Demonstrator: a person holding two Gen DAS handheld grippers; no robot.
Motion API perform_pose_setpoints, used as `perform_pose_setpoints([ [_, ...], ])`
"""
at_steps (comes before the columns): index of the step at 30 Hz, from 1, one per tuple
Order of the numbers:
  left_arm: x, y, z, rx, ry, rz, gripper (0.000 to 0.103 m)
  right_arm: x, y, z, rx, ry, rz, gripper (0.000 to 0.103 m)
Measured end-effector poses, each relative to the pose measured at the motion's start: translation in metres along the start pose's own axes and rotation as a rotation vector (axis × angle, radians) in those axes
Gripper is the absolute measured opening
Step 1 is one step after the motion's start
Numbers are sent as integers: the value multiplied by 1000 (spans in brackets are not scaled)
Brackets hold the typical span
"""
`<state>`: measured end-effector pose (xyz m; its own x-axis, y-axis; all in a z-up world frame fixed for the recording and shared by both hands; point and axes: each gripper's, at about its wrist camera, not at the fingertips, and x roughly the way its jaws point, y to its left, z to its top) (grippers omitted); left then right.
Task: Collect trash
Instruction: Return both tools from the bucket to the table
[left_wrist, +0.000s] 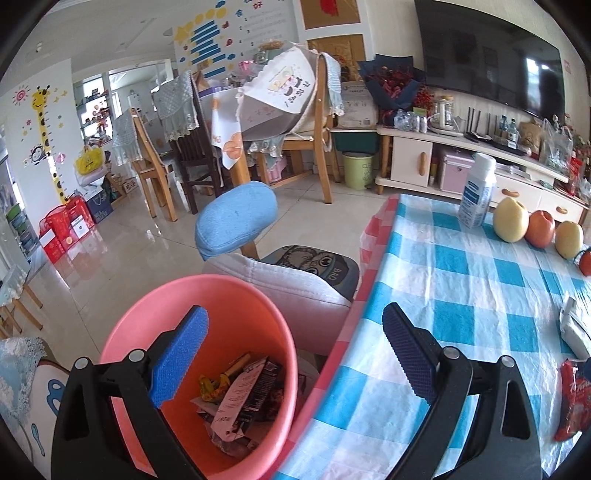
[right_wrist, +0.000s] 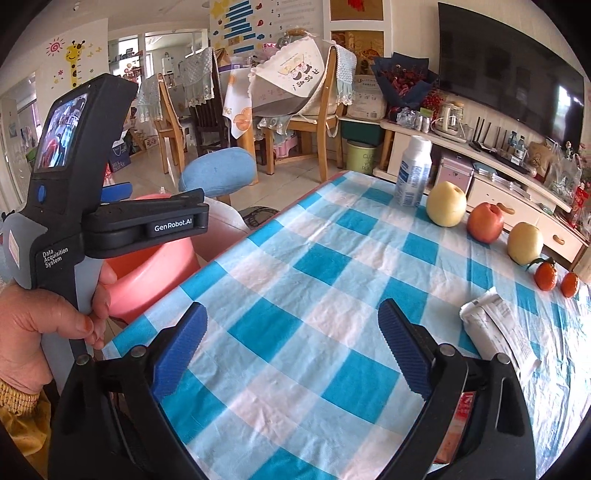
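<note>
Both grippers are hanging spread and empty. Right gripper (right_wrist: 291, 354) should be swinging toward the white wrapper (right_wrist: 498, 325) at three o'clock, then dropping it into the pink bin (left_wrist: 199, 332) at nine o'clock, under the left gripper (left_wrist: 295, 354).

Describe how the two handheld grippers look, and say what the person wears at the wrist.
Each gripper, the left gripper and the right gripper, has black plastic arms with silver rivets and ribbed blue pads. In the right wrist view, the left device has a black and grey handle, a small screen, a blue button and white lettering, "GenRobot.AI" and "Data Acquisition System". The sleeve is mustard yellow.
</note>
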<state>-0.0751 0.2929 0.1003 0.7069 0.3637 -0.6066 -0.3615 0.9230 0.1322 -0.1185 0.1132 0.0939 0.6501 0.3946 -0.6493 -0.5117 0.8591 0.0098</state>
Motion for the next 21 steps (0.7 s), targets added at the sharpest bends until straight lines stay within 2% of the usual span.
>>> perform_pose_setpoints([
  [8, -8, -29, -6, 57, -1, -46, 94, -15, -16, -16, -9, 5, -36, 94],
  [21, -22, -65, -18, 145, 9, -93, 94, -35, -35, -40, -20, 0, -35, 94],
])
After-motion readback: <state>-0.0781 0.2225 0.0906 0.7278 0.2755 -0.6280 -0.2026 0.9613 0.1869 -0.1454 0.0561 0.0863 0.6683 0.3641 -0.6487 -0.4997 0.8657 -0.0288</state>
